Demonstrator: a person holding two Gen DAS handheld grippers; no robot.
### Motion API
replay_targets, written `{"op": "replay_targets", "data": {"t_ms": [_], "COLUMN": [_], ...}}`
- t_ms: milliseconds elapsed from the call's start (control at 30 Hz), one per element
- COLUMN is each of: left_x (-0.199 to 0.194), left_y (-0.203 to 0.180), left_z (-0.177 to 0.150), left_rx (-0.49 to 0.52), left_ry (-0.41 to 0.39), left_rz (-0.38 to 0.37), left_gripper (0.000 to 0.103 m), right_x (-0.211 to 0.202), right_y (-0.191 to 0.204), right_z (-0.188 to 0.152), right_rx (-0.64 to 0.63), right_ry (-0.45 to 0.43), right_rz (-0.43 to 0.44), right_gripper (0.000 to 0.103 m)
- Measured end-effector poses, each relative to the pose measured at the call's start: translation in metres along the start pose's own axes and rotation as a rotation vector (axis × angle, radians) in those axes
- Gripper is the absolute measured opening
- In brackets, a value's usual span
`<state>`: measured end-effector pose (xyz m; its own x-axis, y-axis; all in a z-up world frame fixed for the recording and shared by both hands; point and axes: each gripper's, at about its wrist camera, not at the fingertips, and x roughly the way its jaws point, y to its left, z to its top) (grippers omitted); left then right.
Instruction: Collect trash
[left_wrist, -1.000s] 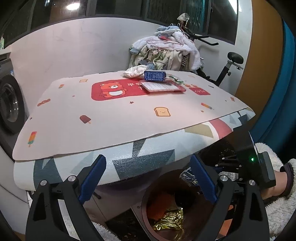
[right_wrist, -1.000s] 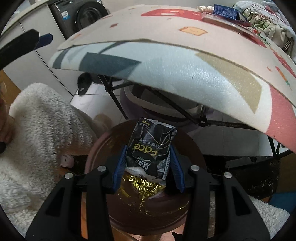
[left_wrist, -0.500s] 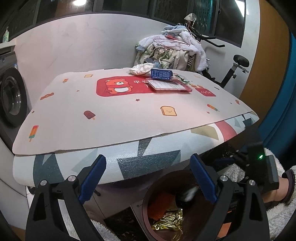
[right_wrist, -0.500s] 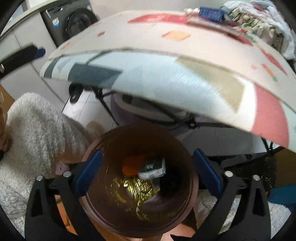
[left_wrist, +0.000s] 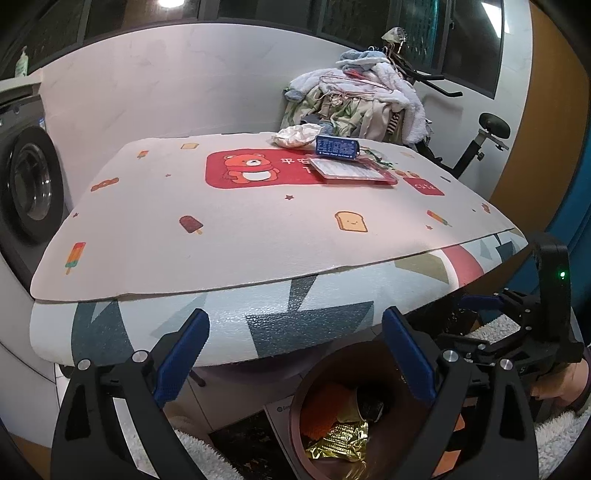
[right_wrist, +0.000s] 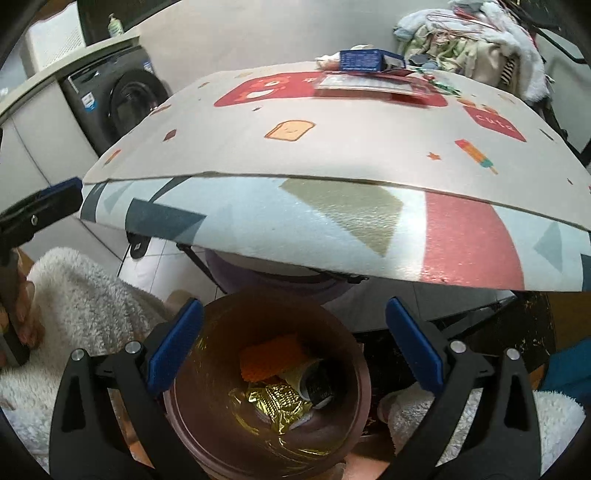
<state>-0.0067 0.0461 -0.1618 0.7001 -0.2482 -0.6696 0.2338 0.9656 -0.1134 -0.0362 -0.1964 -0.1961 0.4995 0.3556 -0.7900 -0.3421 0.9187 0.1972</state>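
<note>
Brown plastic, the trash bin (right_wrist: 354, 384) sits low in the right wrist view, straight below the right gripper (right_wrist: 293, 345), whose jaws stand wide with nothing between them. Inside the bin lie a gold foil wrapper (right_wrist: 277, 402), an orange piece (right_wrist: 271, 356) and a black packet (right_wrist: 319, 384). What is left to collect lies the other way: up and beyond both grippers, at the far end of the bench (left_wrist: 258, 229), near the upper middle of each frame. There a crumpled white wrapper (left_wrist: 297, 134) rests just beside a small blue box (left_wrist: 337, 147), and in front of the box lies a flat red-edged packet (left_wrist: 351, 170), its long axis running across the frame, left to right. The left gripper (left_wrist: 295, 350) is also spread wide and empty, low at the near edge of the bench, aimed at that cluster. Neither looks clearly closer; I judge the left better lined up, since the right points down into the bin.
</note>
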Motion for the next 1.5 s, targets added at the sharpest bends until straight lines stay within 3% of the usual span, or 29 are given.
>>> {"op": "replay_targets", "data": {"t_ms": [400, 700, 867, 1033, 1233, 1500], "left_x": [0.005, 0.002, 0.018, 0.042, 0.087, 0.161], "left_y": [-0.002, -0.002, 0.019, 0.044, 0.072, 0.097], "left_z": [0.001, 0.020, 0.057, 0.109, 0.168, 0.216], "left_rx": [0.002, 0.027, -0.027, -0.055, -0.088, -0.159], "left_ry": [0.022, 0.013, 0.021, 0.029, 0.056, 0.107], "left_rz": [0.006, -0.055, -0.087, -0.104, -0.124, -0.182], "left_gripper": [0.092, 0.092, 0.092, 0.092, 0.092, 0.092], "right_x": [-0.005, -0.016, -0.016, -0.003, 0.048, 0.129], "right_y": [-0.008, -0.040, -0.066, -0.094, -0.115, -0.114], "right_z": [0.001, 0.028, 0.085, 0.173, 0.266, 0.339], "right_rx": [0.028, 0.105, 0.026, -0.105, -0.253, -0.359], "right_ry": [-0.021, -0.030, -0.054, -0.099, -0.093, 0.003], "right_rz": [-0.017, 0.009, 0.001, -0.017, -0.025, -0.008], "right_gripper": [0.097, 0.097, 0.097, 0.097, 0.097, 0.097]}}
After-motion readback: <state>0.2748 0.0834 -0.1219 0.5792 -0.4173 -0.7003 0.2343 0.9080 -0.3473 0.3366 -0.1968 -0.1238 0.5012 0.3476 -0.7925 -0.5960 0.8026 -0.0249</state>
